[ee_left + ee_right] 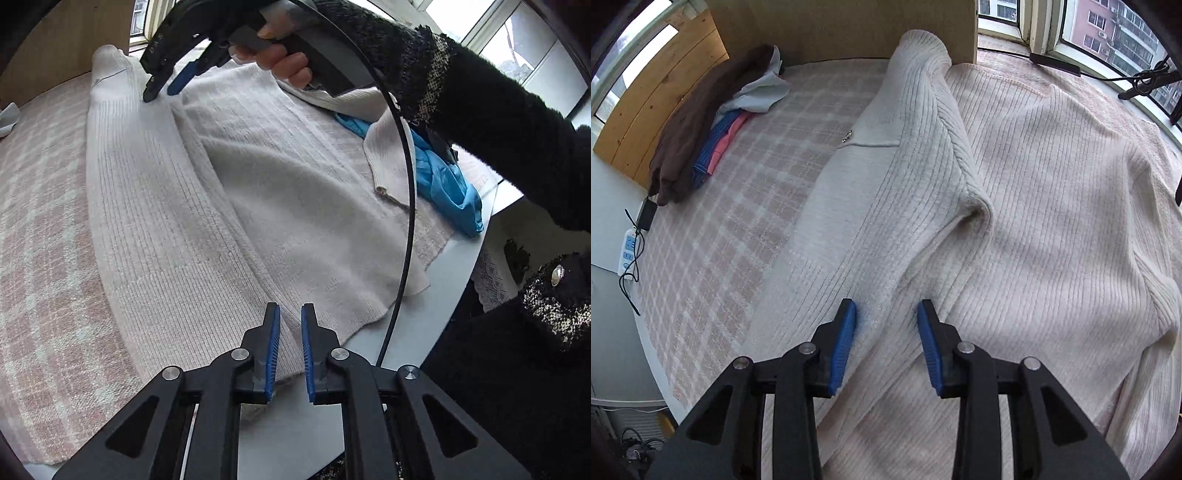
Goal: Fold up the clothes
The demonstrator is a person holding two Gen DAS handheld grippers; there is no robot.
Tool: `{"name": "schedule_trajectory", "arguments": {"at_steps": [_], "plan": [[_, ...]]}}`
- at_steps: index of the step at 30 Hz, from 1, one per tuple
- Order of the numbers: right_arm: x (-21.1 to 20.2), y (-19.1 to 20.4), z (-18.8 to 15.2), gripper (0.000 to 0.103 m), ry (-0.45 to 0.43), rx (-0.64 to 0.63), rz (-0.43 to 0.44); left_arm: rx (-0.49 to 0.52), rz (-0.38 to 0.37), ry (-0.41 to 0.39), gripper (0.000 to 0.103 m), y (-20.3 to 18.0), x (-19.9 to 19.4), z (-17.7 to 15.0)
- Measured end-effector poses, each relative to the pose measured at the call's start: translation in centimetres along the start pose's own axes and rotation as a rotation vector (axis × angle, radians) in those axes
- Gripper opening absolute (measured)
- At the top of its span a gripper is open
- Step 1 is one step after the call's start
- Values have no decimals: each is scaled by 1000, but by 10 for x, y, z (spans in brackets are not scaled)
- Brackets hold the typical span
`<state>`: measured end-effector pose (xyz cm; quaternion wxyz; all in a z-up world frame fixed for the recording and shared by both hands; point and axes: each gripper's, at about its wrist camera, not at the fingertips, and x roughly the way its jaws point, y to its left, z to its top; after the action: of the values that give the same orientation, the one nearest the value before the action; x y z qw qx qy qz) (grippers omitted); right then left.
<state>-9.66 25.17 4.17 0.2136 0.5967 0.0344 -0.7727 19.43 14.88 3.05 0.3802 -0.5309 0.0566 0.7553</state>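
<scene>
A cream ribbed knit sweater (280,177) lies spread on a pink plaid cloth (40,206), one side panel folded over its body as a long band (147,206). My left gripper (290,314) is open with a narrow gap, empty, just above the sweater's near hem. My right gripper (162,90) is open, its tips on the folded band at the far end. In the right wrist view the right gripper (886,308) is open, its blue pads resting on the folded panel (886,192) of the sweater (1052,206).
A blue garment (447,184) lies under the sweater's right sleeve (388,162) near the white table edge (369,347). A pile of brown, blue and pink clothes (698,125) sits at the far left by a wooden board (661,85). A power strip (629,251) lies at the left. Windows stand behind.
</scene>
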Motion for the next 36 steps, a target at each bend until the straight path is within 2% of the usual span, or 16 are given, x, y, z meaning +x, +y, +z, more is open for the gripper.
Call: {"name": "schedule_trajectory", "arguments": {"at_steps": [2, 5, 7, 10, 12, 15, 16, 19, 21, 23, 27, 30, 33, 36], "plan": [[-8, -7, -2, 28, 0, 32, 23, -18, -21, 16, 12, 3, -3, 2], [-51, -36, -18, 29, -109, 146, 149, -79, -19, -24, 12, 21, -29, 2], [-86, -65, -37, 30, -197, 247, 175, -98, -11, -57, 12, 32, -47, 1], [-133, -109, -68, 30, -290, 347, 73, -98, -31, -78, 15, 38, -62, 3], [-158, -139, -83, 30, -312, 412, 2, -86, -63, -78, 16, 38, -66, 9], [-191, -170, -95, 30, -329, 436, -48, -9, -88, -76, 19, 18, -61, 25], [-202, -180, -99, 31, -335, 443, -64, 20, -78, -72, 23, 8, -56, 31], [-211, -202, -82, 38, -322, 358, -64, 30, 14, -76, 24, -11, -39, 43], [-204, -205, -58, 38, -315, 265, -71, 6, 77, -83, 24, -18, -29, 49], [-181, -211, -30, 42, -292, 203, -67, -101, 118, -104, 24, -11, -23, 49], [-120, -222, 23, 42, -239, 109, -52, -322, 198, -140, 24, 6, -18, 39], [-70, -231, 55, 44, -185, 73, -78, -432, 235, -163, 24, 13, -16, 29], [-34, -240, 70, 44, -135, 58, -74, -488, 286, -129, 24, 19, -3, 25], [-21, -242, 69, 44, -142, 62, 42, -517, 308, -124, 24, 20, 2, 22]]}}
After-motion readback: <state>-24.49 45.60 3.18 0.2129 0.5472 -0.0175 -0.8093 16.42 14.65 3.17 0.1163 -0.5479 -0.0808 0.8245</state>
